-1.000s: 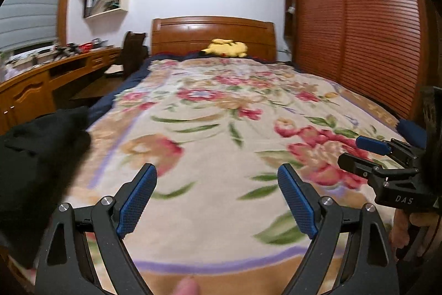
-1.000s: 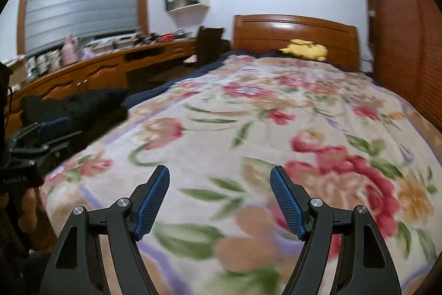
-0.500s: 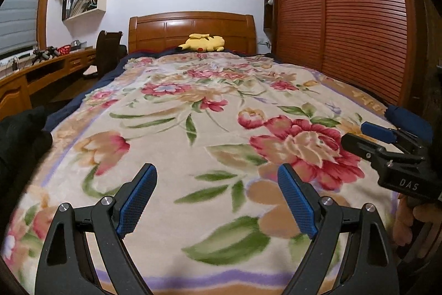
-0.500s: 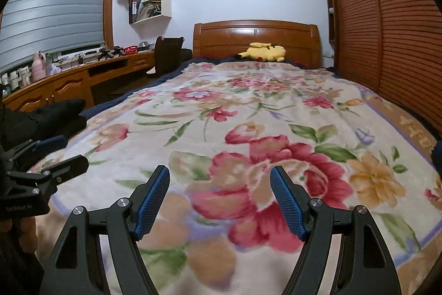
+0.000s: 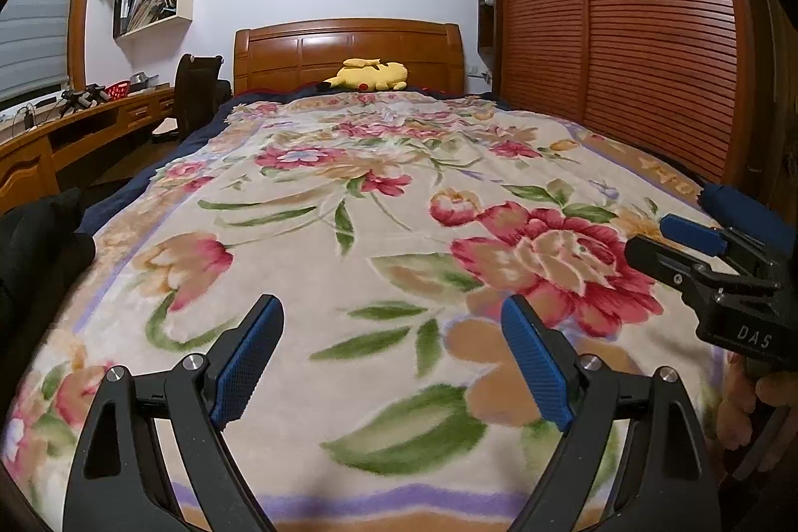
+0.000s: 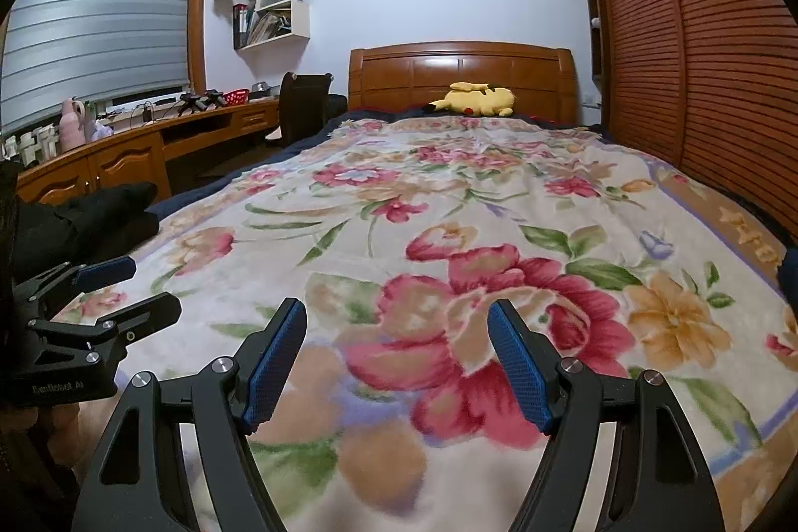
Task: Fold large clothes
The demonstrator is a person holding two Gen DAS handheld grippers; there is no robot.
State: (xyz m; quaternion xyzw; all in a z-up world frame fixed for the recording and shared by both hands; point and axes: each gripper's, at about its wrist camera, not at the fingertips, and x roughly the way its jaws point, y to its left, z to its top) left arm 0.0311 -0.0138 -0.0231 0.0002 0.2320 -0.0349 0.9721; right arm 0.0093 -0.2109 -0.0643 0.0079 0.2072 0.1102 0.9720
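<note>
A black garment lies bunched at the bed's left edge, also seen in the right wrist view as a dark heap. My left gripper hovers open over the floral blanket, to the right of the garment, with nothing between its blue pads. My right gripper is open too, over a big red flower, and holds nothing. Each gripper shows in the other's view: the right one at the right edge, the left one at the left edge. Both point toward the headboard.
A yellow plush toy rests by the wooden headboard. A long wooden desk and a dark chair stand left of the bed. Slatted wardrobe doors close off the right side.
Both grippers swung right, from the bed's left side toward its middle. The black garment slid toward the left edge of both views. Jaws stayed as wide as before.
</note>
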